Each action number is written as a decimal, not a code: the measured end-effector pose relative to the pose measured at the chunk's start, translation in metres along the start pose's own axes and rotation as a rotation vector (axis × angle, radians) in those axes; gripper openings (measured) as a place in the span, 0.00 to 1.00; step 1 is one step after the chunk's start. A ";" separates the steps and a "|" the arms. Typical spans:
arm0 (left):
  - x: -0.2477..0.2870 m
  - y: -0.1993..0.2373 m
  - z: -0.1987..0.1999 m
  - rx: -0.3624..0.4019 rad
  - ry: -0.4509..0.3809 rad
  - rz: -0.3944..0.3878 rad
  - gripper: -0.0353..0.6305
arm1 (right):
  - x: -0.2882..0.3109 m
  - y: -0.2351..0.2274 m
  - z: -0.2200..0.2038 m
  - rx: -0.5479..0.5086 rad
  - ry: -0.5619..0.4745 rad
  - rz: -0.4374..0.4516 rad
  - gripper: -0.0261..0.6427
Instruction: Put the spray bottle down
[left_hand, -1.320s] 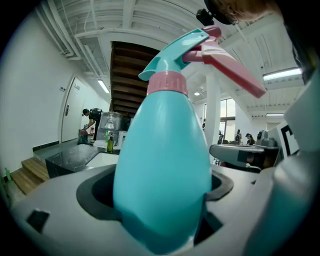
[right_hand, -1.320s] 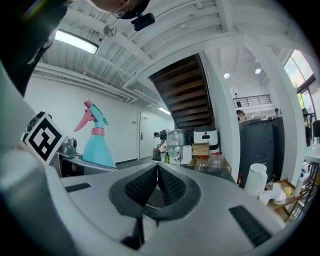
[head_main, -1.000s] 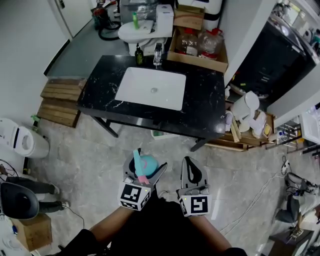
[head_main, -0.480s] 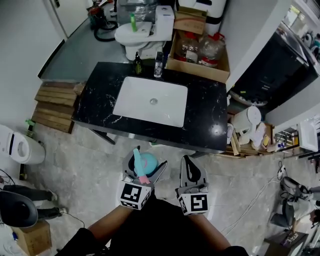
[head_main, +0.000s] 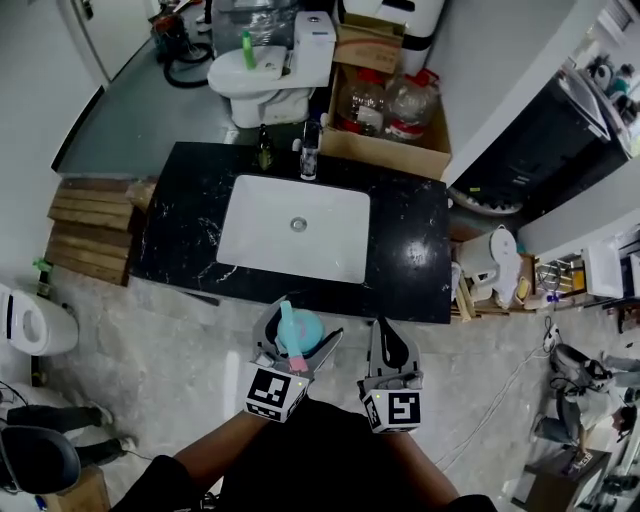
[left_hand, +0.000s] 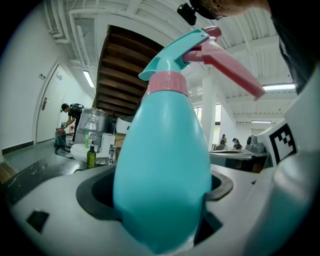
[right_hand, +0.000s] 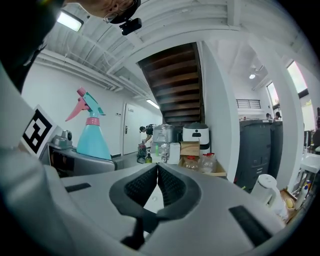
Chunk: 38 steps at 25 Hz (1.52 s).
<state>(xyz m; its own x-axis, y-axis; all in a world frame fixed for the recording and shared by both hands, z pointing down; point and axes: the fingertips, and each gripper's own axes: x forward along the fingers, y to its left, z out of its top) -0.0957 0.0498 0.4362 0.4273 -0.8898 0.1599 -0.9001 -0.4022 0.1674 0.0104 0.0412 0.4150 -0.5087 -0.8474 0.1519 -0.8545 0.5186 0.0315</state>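
Head view: bottle aloft, black counter just ahead

Head view has both grippers low in the picture, over the pale floor and just short of the counter's near edge; the left gripper is clenched on the spray bottle, and the left gripper view confirms it, dark pads pressed on either flank of the fat lower body; the right gripper sits beside it with its jaws closed together on nothing, ribbed pads meeting in its own view. By my reading this is the carry stage; the bottle hangs in the air, clear of any surface, not yet set down. The likely landing place is the black marble counter, on the bare stretch beside the white sink; that's a guess, the task names no spot. The next move calls for a reach forward over the edge, base kept level, a descent until the bottom sits flat, and only then a release; the basin rim and the small dark bottle at the back want avoiding. As for the bottle itself: teal, pear-shaped, wide at the base and narrowing to a pink collar; teal spray head on top; long pink trigger pointing back toward the person; upright in the grip; smooth opaque plastic, so how full it is I can't tell.
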 end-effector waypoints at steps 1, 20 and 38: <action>0.004 0.004 0.001 0.003 0.000 -0.014 0.74 | 0.005 0.000 -0.001 -0.003 0.007 -0.011 0.06; 0.043 0.078 0.006 -0.002 0.022 -0.150 0.74 | 0.101 0.015 -0.008 0.034 0.054 -0.110 0.06; 0.048 0.066 -0.003 -0.024 0.030 -0.164 0.74 | 0.094 0.014 -0.009 -0.022 0.055 -0.121 0.06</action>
<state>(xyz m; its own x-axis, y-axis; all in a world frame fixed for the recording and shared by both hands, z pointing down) -0.1346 -0.0189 0.4582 0.5712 -0.8055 0.1578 -0.8159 -0.5361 0.2166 -0.0486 -0.0303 0.4389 -0.3945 -0.8969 0.2000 -0.9065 0.4154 0.0750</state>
